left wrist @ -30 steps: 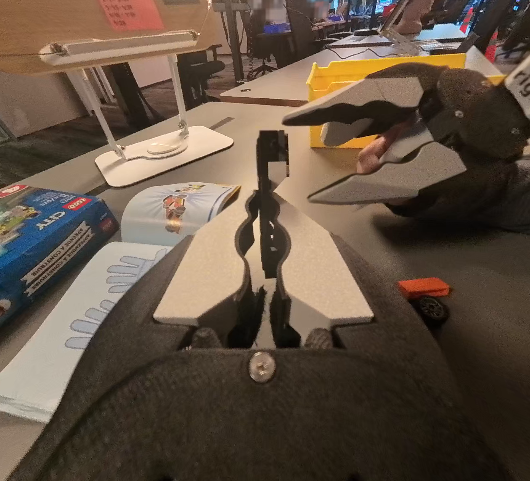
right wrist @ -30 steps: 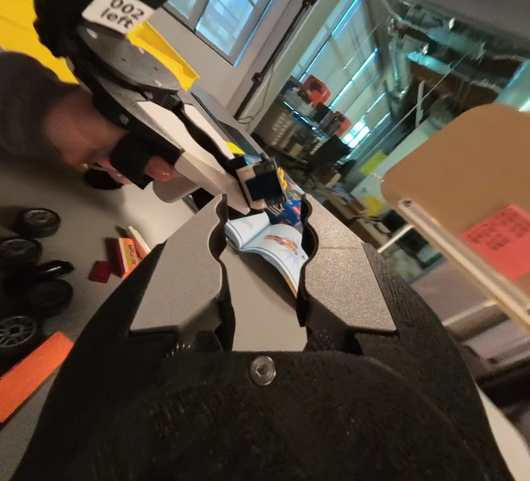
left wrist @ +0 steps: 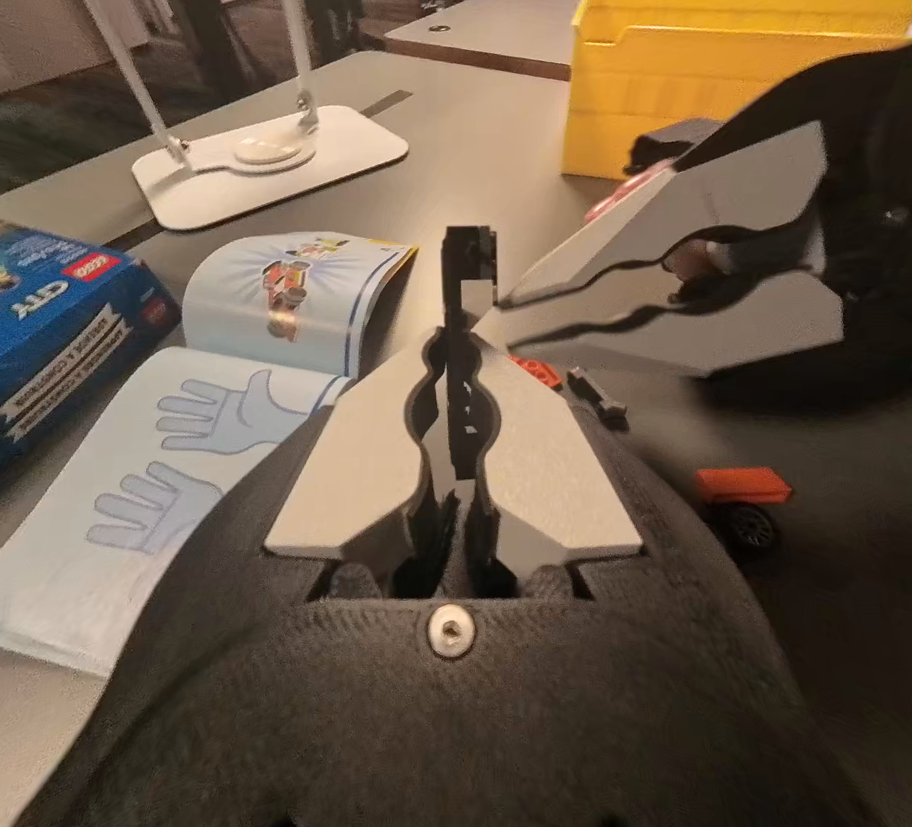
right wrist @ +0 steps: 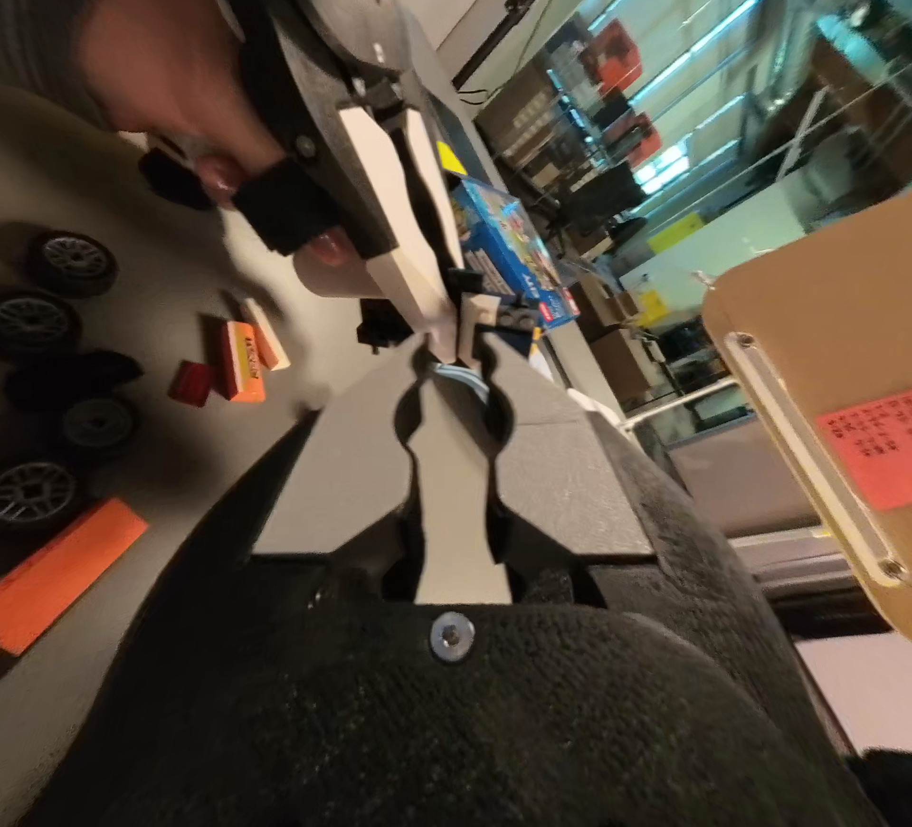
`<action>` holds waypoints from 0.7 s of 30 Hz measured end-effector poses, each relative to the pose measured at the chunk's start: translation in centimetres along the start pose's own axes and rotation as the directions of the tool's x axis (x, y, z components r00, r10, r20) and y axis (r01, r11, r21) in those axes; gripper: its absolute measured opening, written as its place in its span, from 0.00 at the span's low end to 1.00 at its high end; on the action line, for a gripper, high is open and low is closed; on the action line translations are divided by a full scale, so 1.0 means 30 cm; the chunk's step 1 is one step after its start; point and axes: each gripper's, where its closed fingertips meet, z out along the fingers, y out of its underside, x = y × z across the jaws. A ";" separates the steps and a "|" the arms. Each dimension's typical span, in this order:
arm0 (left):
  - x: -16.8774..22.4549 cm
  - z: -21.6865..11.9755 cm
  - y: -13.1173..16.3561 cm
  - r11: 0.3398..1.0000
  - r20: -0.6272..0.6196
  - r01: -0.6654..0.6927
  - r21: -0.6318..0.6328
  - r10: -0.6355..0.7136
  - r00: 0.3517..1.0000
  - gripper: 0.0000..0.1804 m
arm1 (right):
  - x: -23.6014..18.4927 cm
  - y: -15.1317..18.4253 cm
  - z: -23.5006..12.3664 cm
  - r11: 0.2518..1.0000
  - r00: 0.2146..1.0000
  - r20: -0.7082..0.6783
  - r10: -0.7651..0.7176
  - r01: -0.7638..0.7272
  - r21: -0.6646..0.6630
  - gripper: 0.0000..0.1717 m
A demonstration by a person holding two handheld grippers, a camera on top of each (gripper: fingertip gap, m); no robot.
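Observation:
My left gripper (left wrist: 456, 339) is shut on a thin black brick assembly (left wrist: 461, 260) and holds it upright above the grey table (left wrist: 493, 112). A small white brick (left wrist: 477, 297) sits on the assembly's right side, just above my fingertips. My right gripper (left wrist: 493, 314) reaches in from the right with its tips closed on that white brick. In the right wrist view, the white brick (right wrist: 474, 317) sits between the right gripper's (right wrist: 451, 349) narrowed tips. The left gripper's fingers (right wrist: 395, 255) come down from the upper left to the same spot, held by a hand (right wrist: 163, 78).
An open instruction booklet (left wrist: 276, 300), a blue box (left wrist: 59, 310) and a white stand base (left wrist: 266, 161) lie to the left. A yellow bin (left wrist: 691, 63) stands at the back right. Loose wheels (right wrist: 69, 255), orange and red bricks (right wrist: 242, 359) and an orange plate (right wrist: 64, 561) lie on the table. Less than 4 cm separates the two grippers' tips.
My right gripper has moved in to the black assembly and narrowed its jaws from wide open onto the white brick. My left gripper has kept its hold and tilted lower towards the table.

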 end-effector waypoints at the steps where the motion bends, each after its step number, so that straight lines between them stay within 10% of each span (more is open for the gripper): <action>1: -0.007 -0.001 0.005 1.000 -0.001 0.030 -0.009 -0.030 1.000 0.02 | 0.017 0.001 0.001 1.000 0.999 -0.040 0.006 -0.006 -0.003 0.21; 3: -0.002 -0.002 0.011 0.997 -0.038 0.077 -0.022 -0.078 0.996 0.02 | 0.052 0.010 0.005 0.999 0.994 -0.111 -0.006 0.002 -0.033 0.33; 21: 0.069 0.008 0.031 0.978 -0.183 0.189 -0.092 -0.204 0.962 0.02 | 0.044 0.029 -0.009 0.989 0.988 -0.010 0.151 -0.151 -0.005 0.20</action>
